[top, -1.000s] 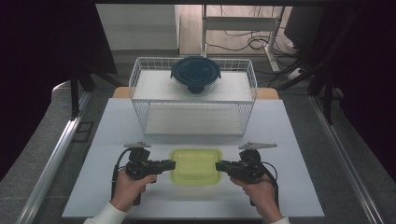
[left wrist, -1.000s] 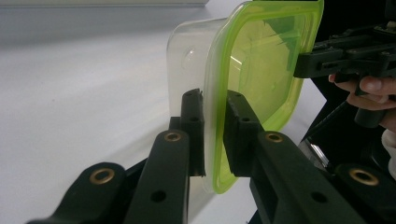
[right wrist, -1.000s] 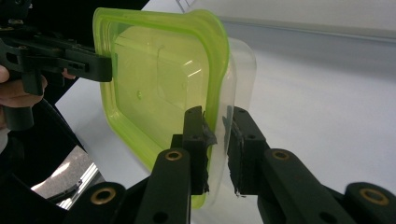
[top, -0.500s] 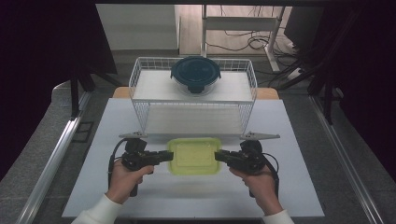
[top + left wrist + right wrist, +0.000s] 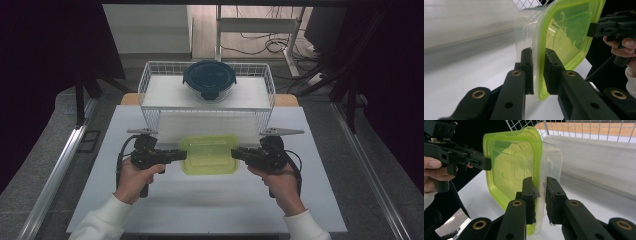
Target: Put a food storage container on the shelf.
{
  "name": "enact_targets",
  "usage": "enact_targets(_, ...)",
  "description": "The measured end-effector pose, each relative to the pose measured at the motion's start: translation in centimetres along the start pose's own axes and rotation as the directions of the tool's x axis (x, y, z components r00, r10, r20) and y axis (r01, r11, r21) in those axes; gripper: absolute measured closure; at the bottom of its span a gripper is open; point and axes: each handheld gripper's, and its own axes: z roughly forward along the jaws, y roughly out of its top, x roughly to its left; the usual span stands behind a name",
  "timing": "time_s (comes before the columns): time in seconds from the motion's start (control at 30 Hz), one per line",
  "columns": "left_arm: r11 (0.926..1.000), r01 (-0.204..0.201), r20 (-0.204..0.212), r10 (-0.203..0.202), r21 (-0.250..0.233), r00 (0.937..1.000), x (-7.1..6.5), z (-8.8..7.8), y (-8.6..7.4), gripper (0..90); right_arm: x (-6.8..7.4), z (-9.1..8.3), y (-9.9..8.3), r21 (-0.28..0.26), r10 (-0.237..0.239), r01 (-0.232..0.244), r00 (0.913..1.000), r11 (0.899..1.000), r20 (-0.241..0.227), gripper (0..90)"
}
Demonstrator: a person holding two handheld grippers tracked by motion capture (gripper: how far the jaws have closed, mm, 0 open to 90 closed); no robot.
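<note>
We are holding the green-lidded container (image 5: 208, 154) level above the white table (image 5: 165, 200), our left gripper (image 5: 177, 155) and right gripper (image 5: 239, 153) each clamping an opposite rim edge, with the wire basket (image 5: 150, 82) lying just ahead.

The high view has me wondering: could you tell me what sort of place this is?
Probably a lab or recording workspace, not a kitchen: a white table ringed by dark curtains, loose cables on the floor behind, and a white wire basket staged with a clear round dark-blue-lidded container.
</note>
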Motion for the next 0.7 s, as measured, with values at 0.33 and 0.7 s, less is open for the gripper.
enact_targets(0.33,0.9991,-0.036,0.001,0.036,-0.023,0.9993,-1.0,-1.5,2.6,80.2,0.6,-1.2,2.2,-0.042,-0.029,0.029,0.9995,0.999,-0.008,77.3)
enact_targets(0.7,0.9979,-0.051,-0.001,0.051,-0.039,0.9987,-1.5,-2.6,4.9,80.2,0.7,-1.6,4.5,-0.062,-0.034,0.033,0.9991,0.998,-0.026,77.3)
